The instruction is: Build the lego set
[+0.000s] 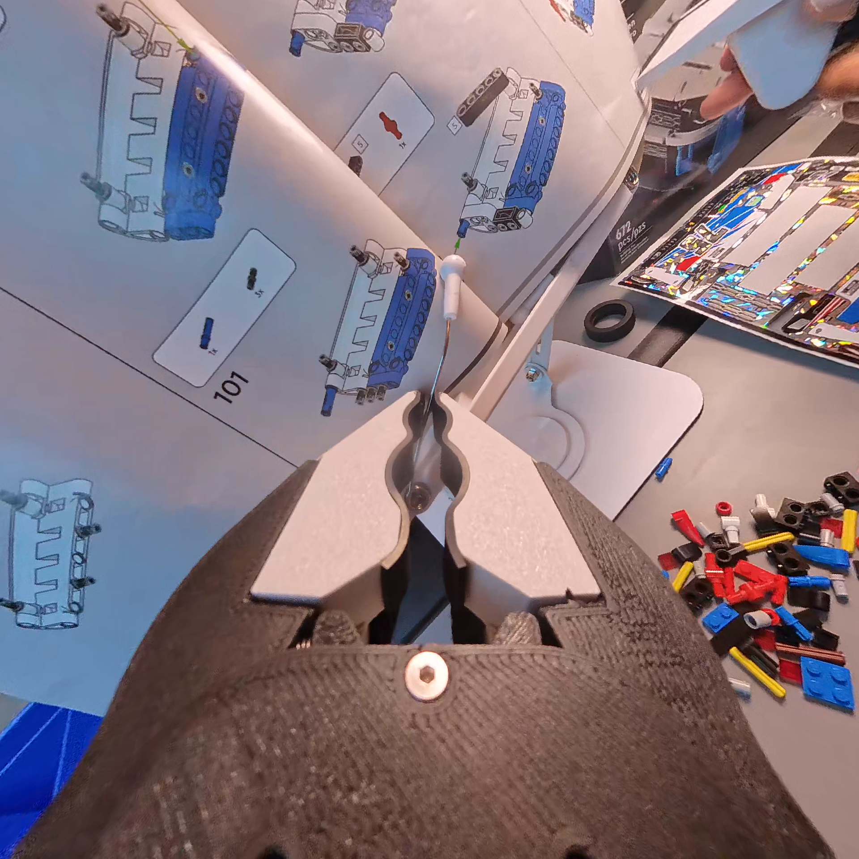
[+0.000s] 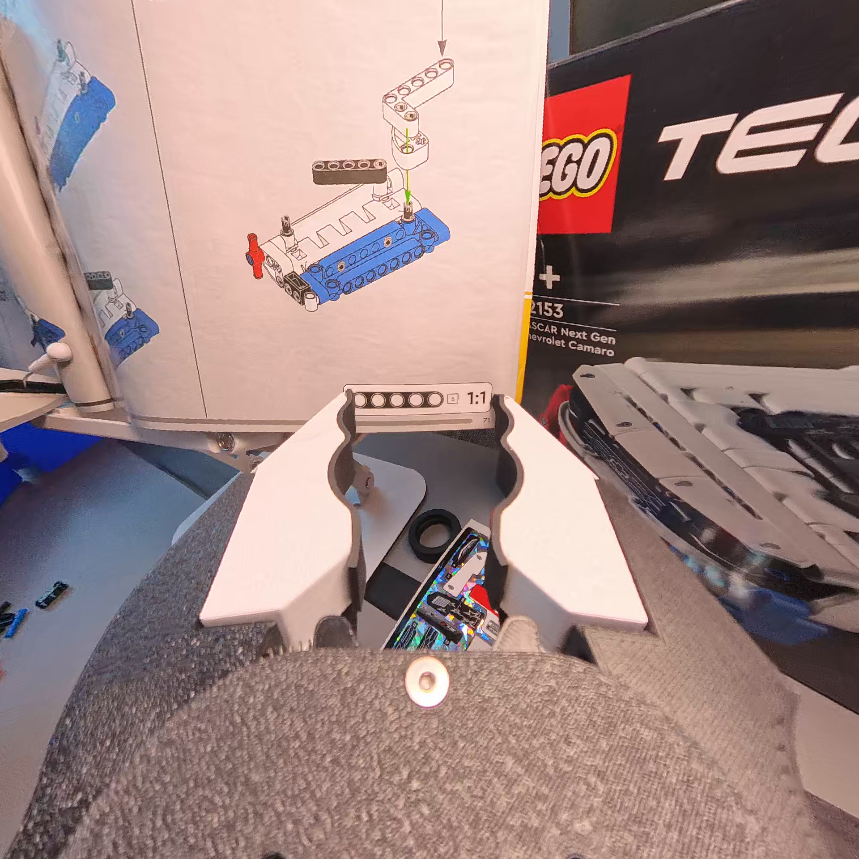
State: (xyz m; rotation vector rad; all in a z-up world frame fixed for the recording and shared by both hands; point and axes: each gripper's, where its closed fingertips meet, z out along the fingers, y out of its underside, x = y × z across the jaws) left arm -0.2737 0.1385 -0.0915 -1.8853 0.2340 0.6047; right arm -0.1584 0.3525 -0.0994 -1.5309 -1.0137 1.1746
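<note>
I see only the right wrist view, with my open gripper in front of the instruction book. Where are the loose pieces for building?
Observer: A pile of loose pieces lies on the table, to the right of the book stand's base.
Operator: What is the left gripper doing?
Observer: The left gripper is shut on the thin wire of the stand's page holder.
Operator: Is anybody near?
Observer: A hand holds a blurred white sheet at the upper right of the left wrist view.
</note>
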